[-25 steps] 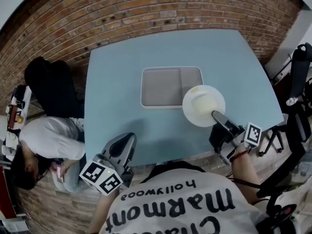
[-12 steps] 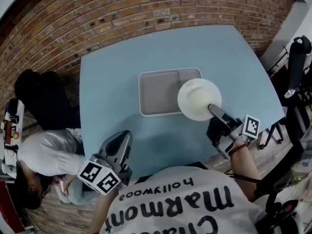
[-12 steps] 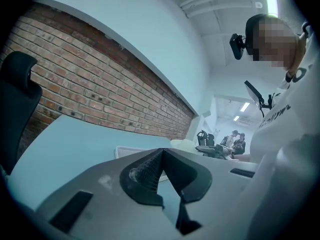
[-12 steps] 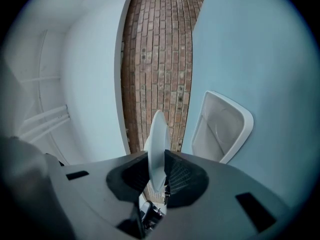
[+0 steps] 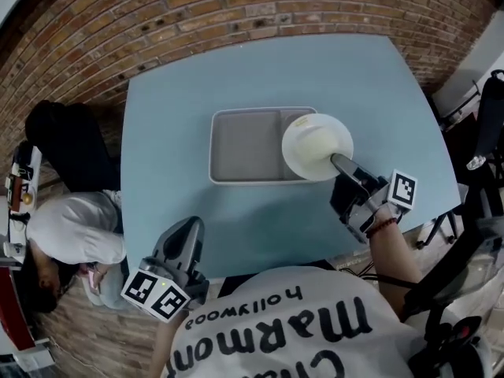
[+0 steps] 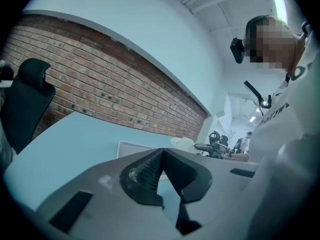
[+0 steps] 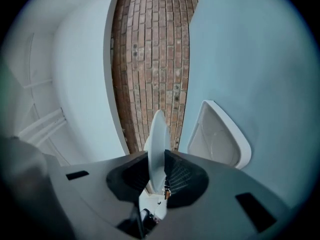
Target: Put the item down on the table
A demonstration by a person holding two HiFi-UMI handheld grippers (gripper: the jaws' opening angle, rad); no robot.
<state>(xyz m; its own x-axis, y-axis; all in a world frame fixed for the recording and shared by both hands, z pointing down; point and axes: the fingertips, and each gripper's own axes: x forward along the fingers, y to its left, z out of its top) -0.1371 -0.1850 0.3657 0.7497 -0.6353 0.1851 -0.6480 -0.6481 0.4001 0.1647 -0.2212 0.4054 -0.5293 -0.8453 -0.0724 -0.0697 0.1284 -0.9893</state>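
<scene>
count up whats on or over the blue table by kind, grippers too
round white plate: 1, clamped by its edge in the right gripper
grey rectangular tray with a pale rim: 1
two-jaw grippers: 2, counting the left gripper, shut on nothing
total: 4

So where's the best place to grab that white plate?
By its thin rim, on the edge nearest the person, coming in from that side, just as the right tongs pinch it now. The plate is wide and shallow, so only the rim slips between the jaws.
</scene>
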